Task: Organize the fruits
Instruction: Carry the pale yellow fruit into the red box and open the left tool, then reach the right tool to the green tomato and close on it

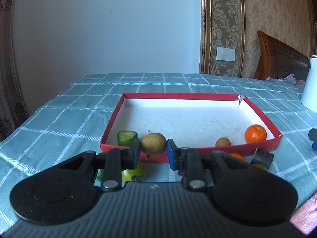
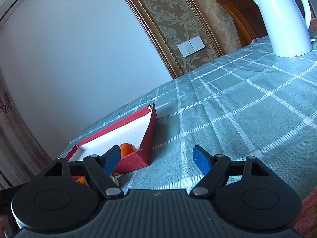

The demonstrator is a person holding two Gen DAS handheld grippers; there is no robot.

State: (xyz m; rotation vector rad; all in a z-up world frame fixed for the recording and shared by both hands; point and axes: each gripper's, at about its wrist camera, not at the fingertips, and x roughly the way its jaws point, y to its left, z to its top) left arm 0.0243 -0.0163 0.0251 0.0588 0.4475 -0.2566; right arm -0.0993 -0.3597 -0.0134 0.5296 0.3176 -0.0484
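Frame centre: our left gripper (image 1: 153, 151) clamped on a brown fruit (image 1: 153, 143), held at the box (image 1: 263, 117) near wall. Firm, light, round; we grip its middle. Right gripper (image 2: 157, 159) spread, empty.

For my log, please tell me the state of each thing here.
left gripper: shut on brown fruit
brown fruit: held above box edge
right gripper: open, empty
red box: open, one corner torn
orange: inside box
kettle: upright

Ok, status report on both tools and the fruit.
Left tool shut on brown fruit, held above box's near wall. Right tool open, empty. Red box holds orange. Path clear.
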